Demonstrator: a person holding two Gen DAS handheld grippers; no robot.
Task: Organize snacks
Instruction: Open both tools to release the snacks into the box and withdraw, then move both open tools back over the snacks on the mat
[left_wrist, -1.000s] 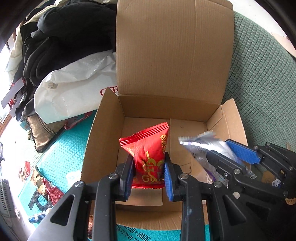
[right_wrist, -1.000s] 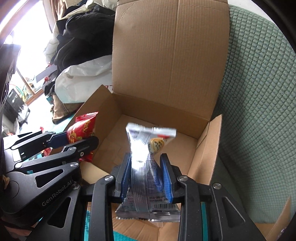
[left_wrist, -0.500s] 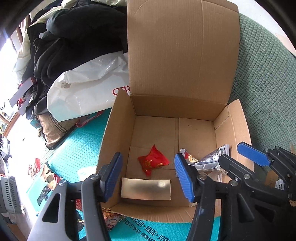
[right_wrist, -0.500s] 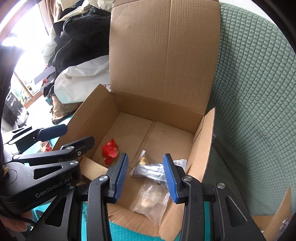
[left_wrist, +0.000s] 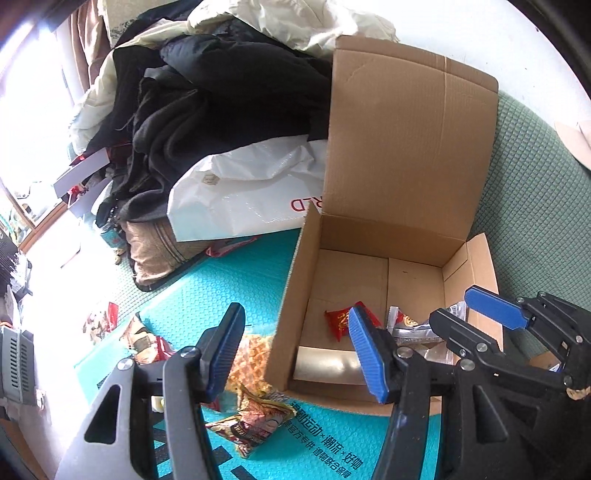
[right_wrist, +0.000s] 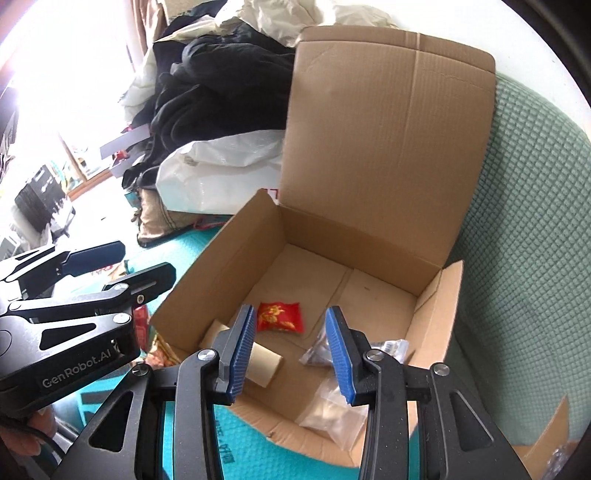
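My landmark is the cardboard box (right_wrist: 229, 258), open, with its corrugated lid standing upright at the far side against a green waffle-textured cushion (right_wrist: 524, 206). Both my tools hover above its near edge. My left gripper (left_wrist: 295, 347) is spread wide with nothing between its ribbed blue pads; its jaws have just been opening. My right gripper (right_wrist: 291, 343) stands parted too, empty, after opening in the same way.

On the box floor lies the small red snack packet (right_wrist: 279, 316), flat and glossy with gold print, left of the middle. To its right, by the right wall, lies the crinkled silver snack packet (right_wrist: 393, 345), partly hidden behind my right finger. Nearer the front rim sits a clear plastic bag (right_wrist: 332, 413) of pale contents, and a folded cardboard flap (right_wrist: 264, 363) lies flat inside the near left corner.

Left of the box, on the teal bubble-textured mat (left_wrist: 221, 280), more loose snack wrappers (left_wrist: 255, 421) lie scattered. Beyond them a white plastic bag (left_wrist: 243, 199) leans against the box's left wall, backed by a heap of dark clothes (left_wrist: 207, 110).
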